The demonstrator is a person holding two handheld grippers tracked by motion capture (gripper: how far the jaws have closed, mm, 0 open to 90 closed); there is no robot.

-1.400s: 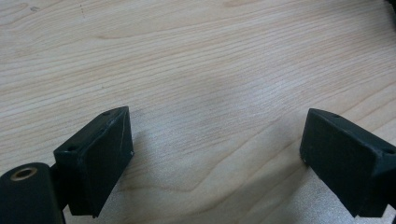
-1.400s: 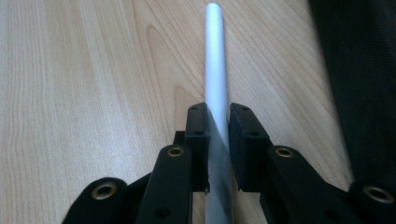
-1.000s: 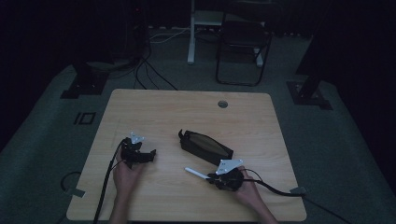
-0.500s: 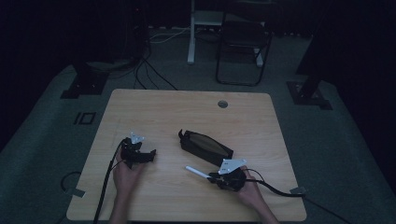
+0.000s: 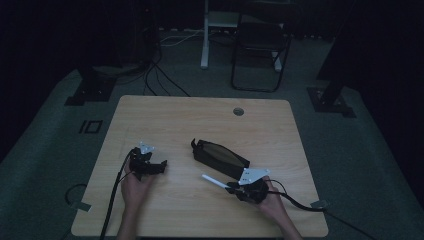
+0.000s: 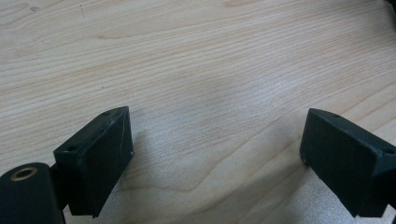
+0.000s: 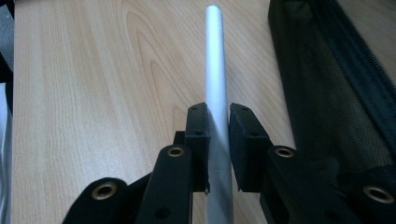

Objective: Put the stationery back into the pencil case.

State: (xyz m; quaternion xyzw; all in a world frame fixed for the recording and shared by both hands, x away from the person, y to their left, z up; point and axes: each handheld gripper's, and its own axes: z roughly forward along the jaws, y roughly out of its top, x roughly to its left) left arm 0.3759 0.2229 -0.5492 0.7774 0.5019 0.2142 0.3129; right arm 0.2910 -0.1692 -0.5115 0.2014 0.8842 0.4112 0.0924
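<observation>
Nothing much has shifted since the earlier frames: both hands sit where they were, and the white pen (image 5: 214,181) holds the same spot and angle. Reads as a pause mid-carry, not a move in progress

Right gripper (image 7: 218,122) is clamped on the pen (image 7: 215,84), pads squeezing the barrel from both sides. Most of the barrel sticks out ahead of the jaws. In the high view the right gripper (image 5: 231,188) is near the front of the table (image 5: 175,112), just in front of the black mesh pencil case (image 5: 220,157)

Pen's long axis runs roughly level, free end pointing up and to the left in the high view, away from the hand and about parallel to the case's near long side. It lies just beside the case, not touching as far as I can tell

Left gripper (image 6: 215,149) is spread wide with nothing between the jaws, bare wood under it; idle at front left (image 5: 159,166)

My guess: pen is headed for the case, so it still needs swinging toward the case's opening
</observation>
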